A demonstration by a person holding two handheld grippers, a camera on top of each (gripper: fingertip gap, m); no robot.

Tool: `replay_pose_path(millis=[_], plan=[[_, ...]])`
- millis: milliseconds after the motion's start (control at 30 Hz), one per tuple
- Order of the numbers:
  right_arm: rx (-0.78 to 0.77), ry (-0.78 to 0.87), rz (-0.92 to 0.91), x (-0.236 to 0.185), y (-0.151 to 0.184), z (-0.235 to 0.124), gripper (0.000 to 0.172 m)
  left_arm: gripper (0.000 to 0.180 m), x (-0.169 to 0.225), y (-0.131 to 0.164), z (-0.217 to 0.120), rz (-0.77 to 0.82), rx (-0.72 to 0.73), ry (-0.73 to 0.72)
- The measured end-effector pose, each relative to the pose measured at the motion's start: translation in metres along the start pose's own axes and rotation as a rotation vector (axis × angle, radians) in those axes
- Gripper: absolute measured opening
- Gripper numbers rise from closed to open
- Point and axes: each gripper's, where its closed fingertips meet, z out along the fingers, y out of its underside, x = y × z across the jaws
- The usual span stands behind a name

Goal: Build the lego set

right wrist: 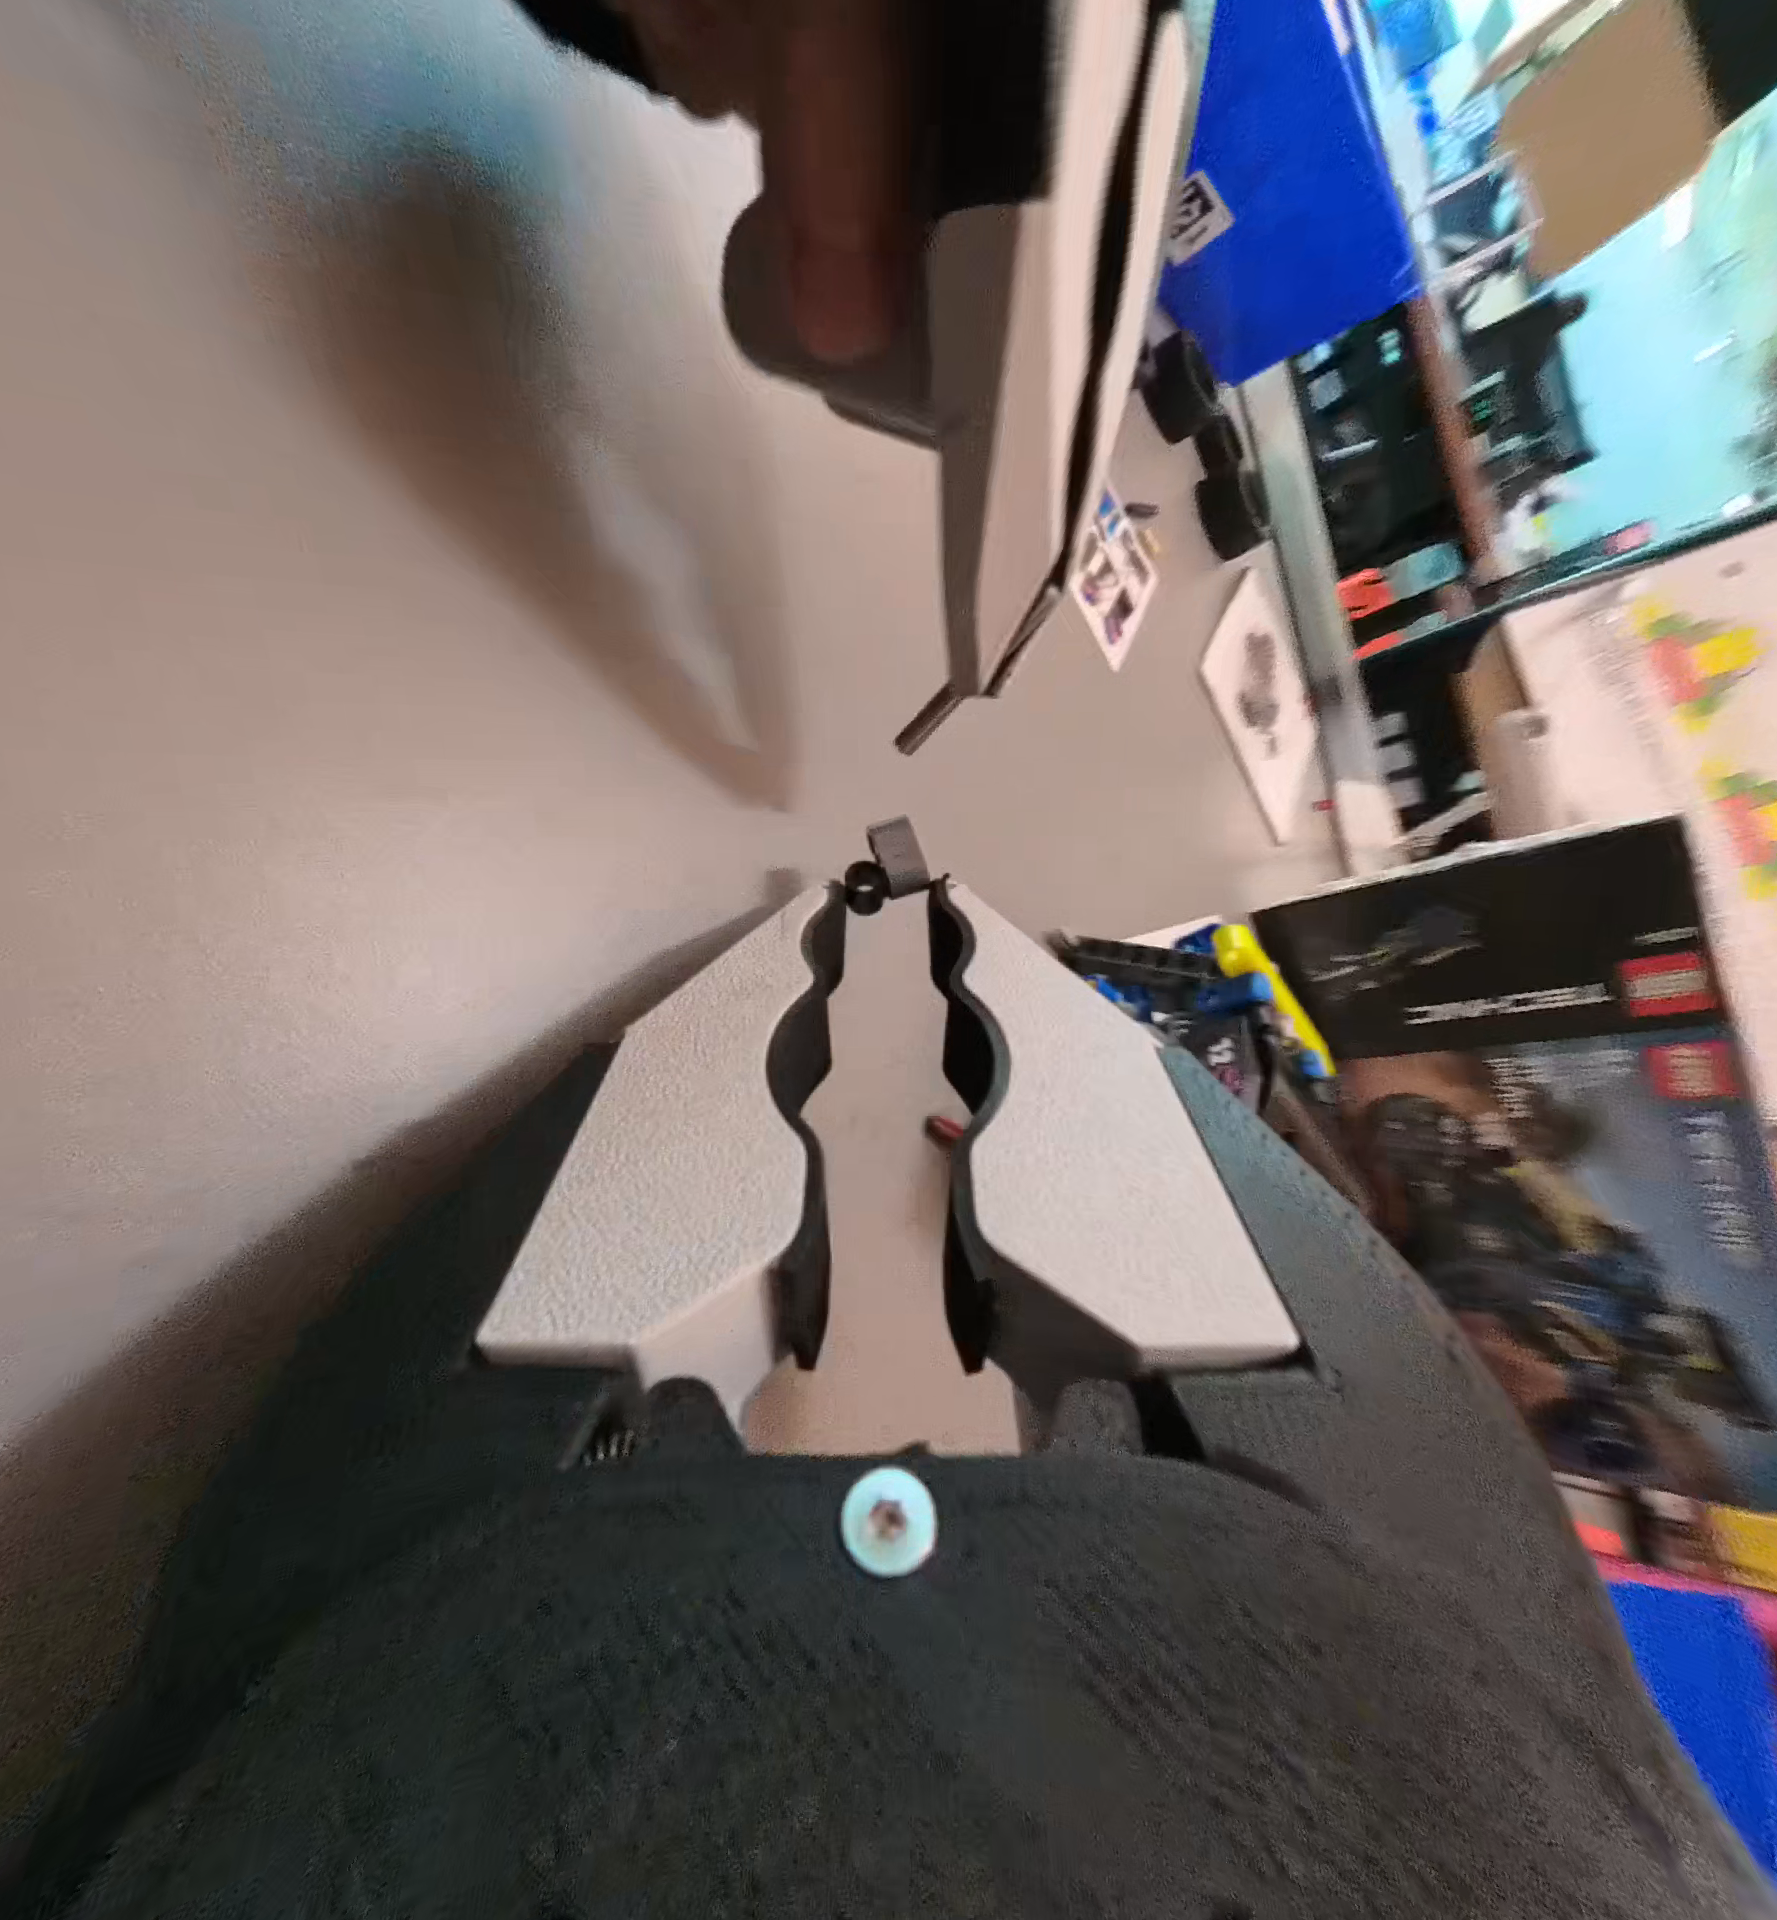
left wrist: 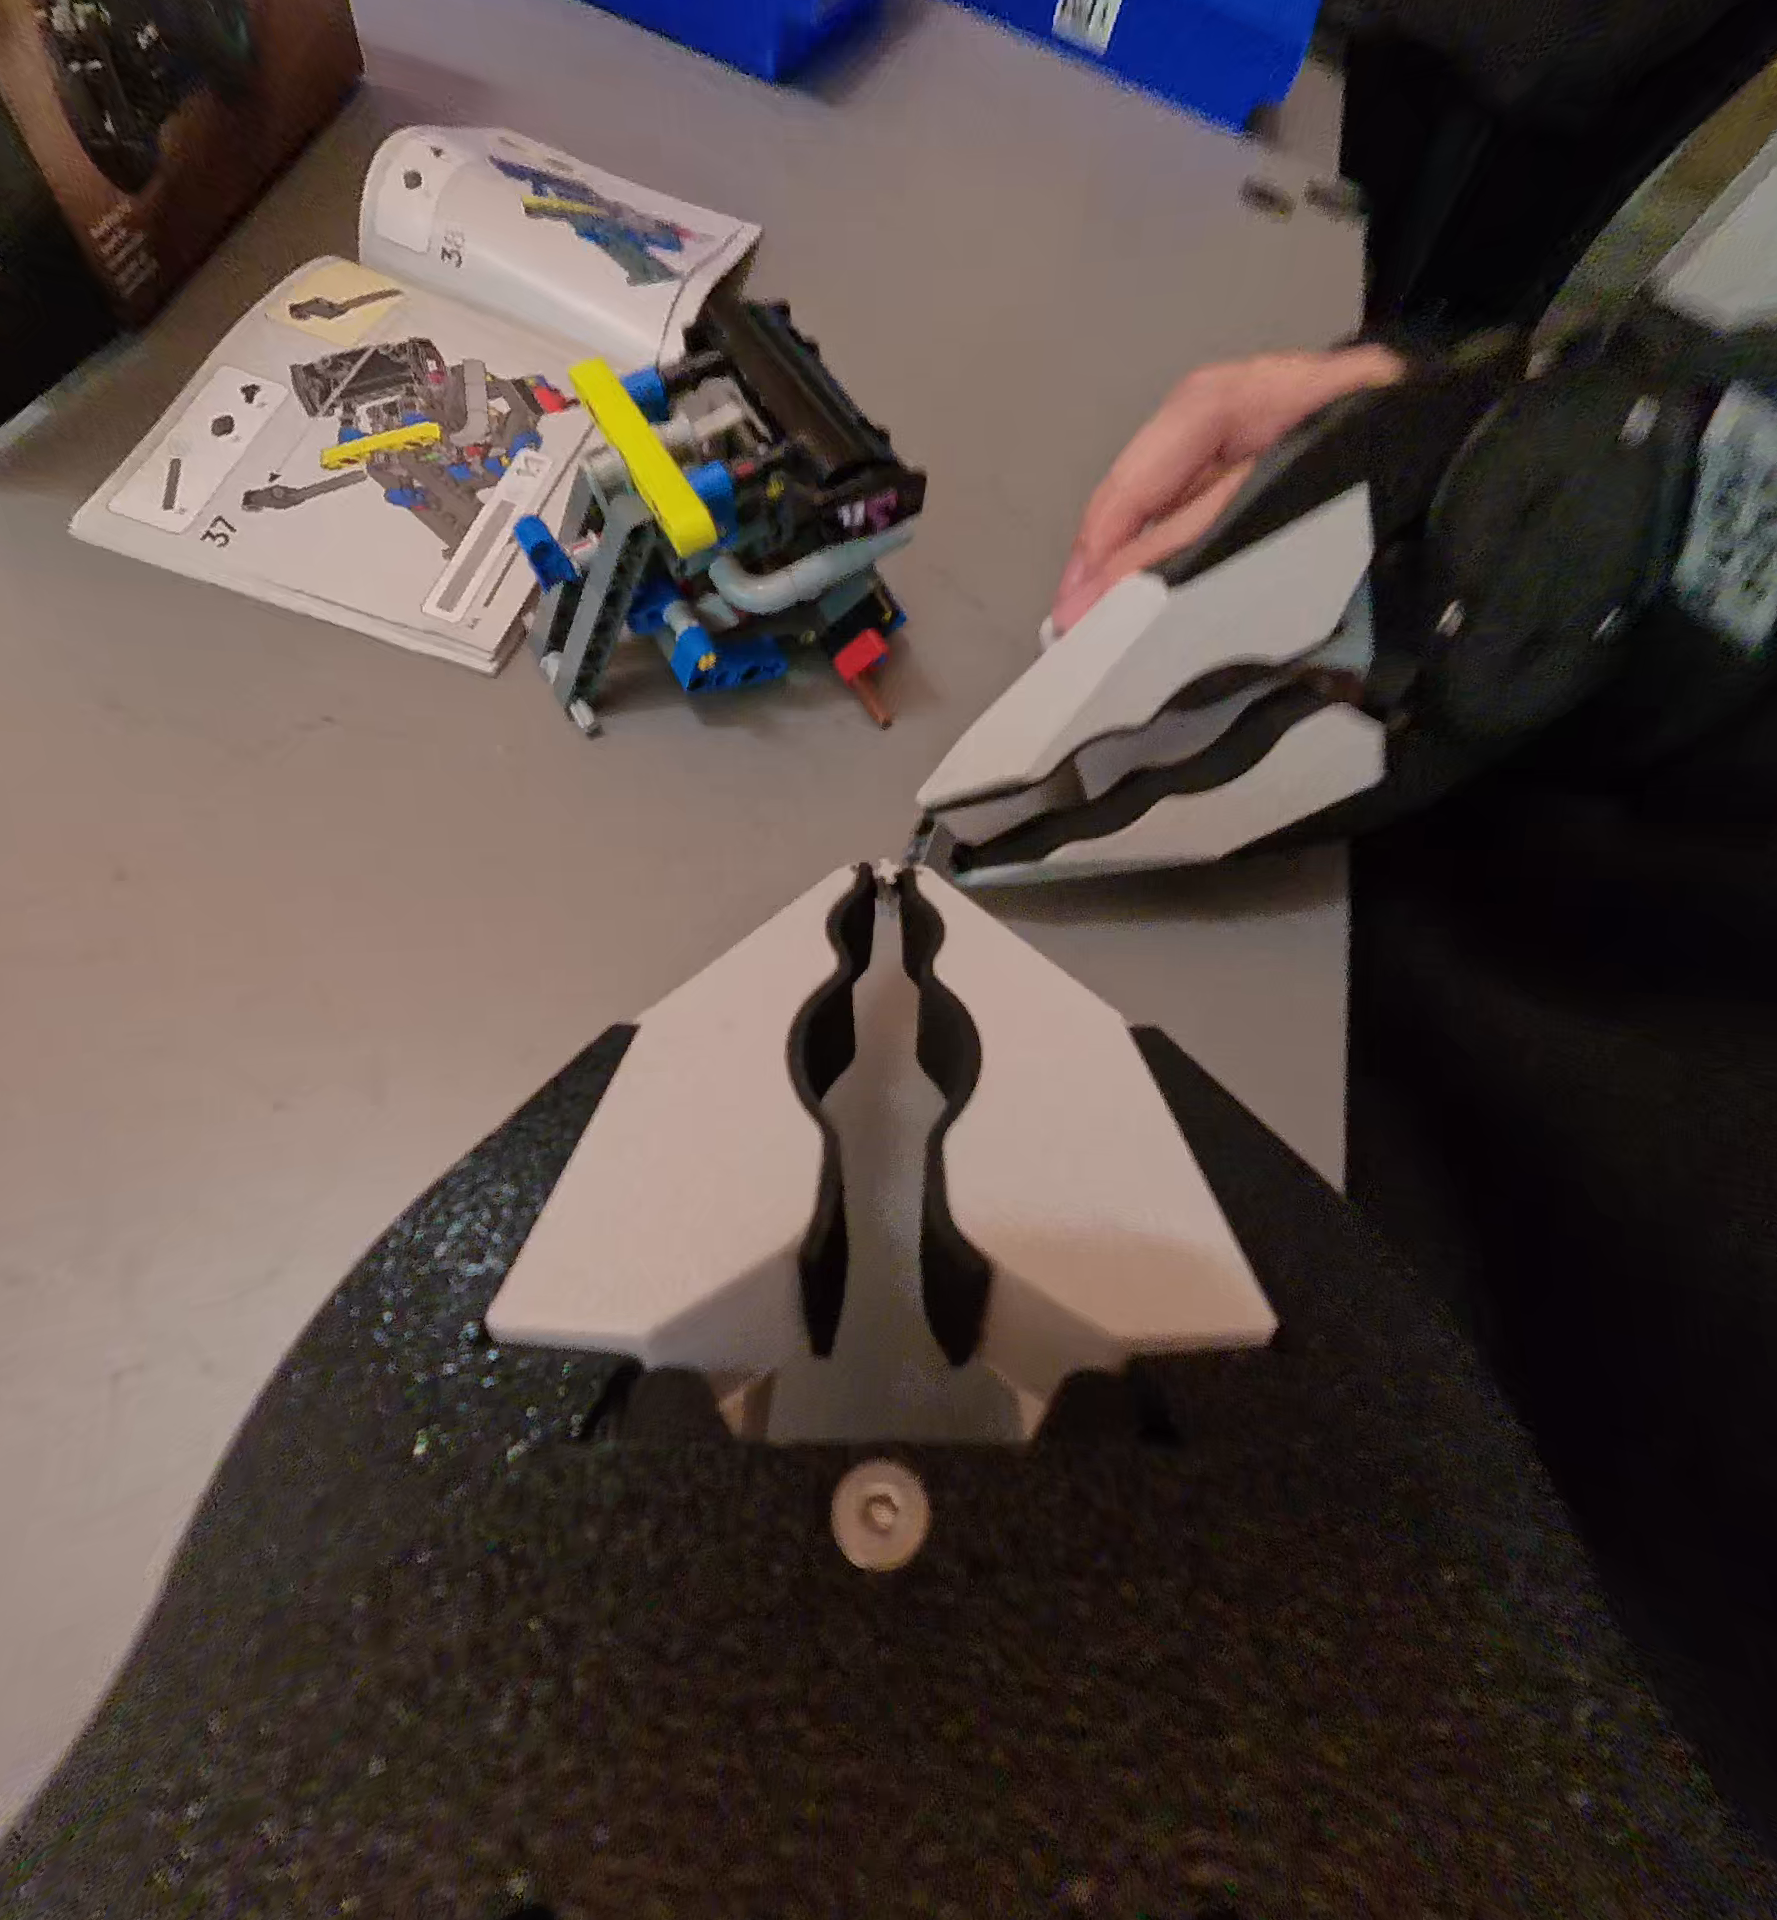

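My left gripper (left wrist: 886,879) is shut on a small grey axle (left wrist: 886,871), and only the axle's end shows at the fingertips. In the right wrist view that axle (right wrist: 925,722) sticks out of the left gripper (right wrist: 979,681) as a short dark rod. My right gripper (right wrist: 889,891) is shut on a small dark grey connector (right wrist: 899,857) with a black pin (right wrist: 861,885) at its side, held off the table. The axle's free end points at the connector with a short gap between them. The right gripper (left wrist: 941,836) also shows in the left wrist view, tip to tip with the left one.
A partly built brick model (left wrist: 728,520) with yellow, blue and black parts stands on the grey table (left wrist: 240,935), beside an open instruction booklet (left wrist: 344,447). A dark product box (left wrist: 84,156) is at the far left and blue bins (left wrist: 1175,42) at the back. A hand (left wrist: 1196,457) holds the right gripper. The tips of both grippers are at nearly the same place.
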Motion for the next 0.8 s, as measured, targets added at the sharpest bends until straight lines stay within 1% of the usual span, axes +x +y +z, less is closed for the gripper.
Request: replay_pose_path(millis=[67,100,133,233,367,467,500,600,633,667,733,800], plan=[[-0.029,0.036,-0.122,-0.001,0.004,0.002,0.013,0.002,0.000,-0.006,0.000,-0.070,0.050,0.033],[-0.041,0.047,-0.173,-0.001,0.006,0.003,0.013,0.002,-0.001,-0.003,0.001,-0.089,0.038,0.041],[-0.060,0.022,-0.210,-0.006,0.009,0.006,0.013,0.002,-0.003,0.001,0.003,-0.091,0.011,0.038],[-0.046,0.020,-0.232,-0.005,0.008,0.008,0.013,0.002,-0.001,0.006,0.011,-0.069,-0.028,0.053],[-0.034,0.019,-0.273,-0.002,0.011,0.008,0.013,0.002,0.000,0.000,0.016,-0.026,-0.018,0.059],[-0.014,0.009,-0.230,-0.003,0.012,0.005,0.015,0.001,0.002,0.002,0.020,0.017,-0.049,0.056],[0.007,-0.003,-0.212,-0.004,0.009,0.003,0.018,0.001,0.003,0.003,0.021,0.031,-0.063,0.052],[0.058,-0.049,-0.097,-0.006,0.002,-0.003,0.031,0.001,0.003,0.005,0.024,0.055,-0.087,0.039],[0.062,-0.064,-0.032,-0.005,0.002,-0.005,0.031,0.002,0.003,0.005,0.025,0.050,-0.087,0.037],[0.060,-0.079,0.060,-0.002,0.002,-0.008,0.031,0.002,0.002,0.004,0.025,0.044,-0.086,0.034],[0.055,-0.118,0.306,0.003,0.003,-0.012,0.031,0.001,0.000,0.000,0.023,0.042,-0.071,0.021],[-0.002,-0.159,0.534,0.004,0.011,-0.012,0.031,0.002,-0.003,-0.002,0.023,0.046,-0.072,0.005]])
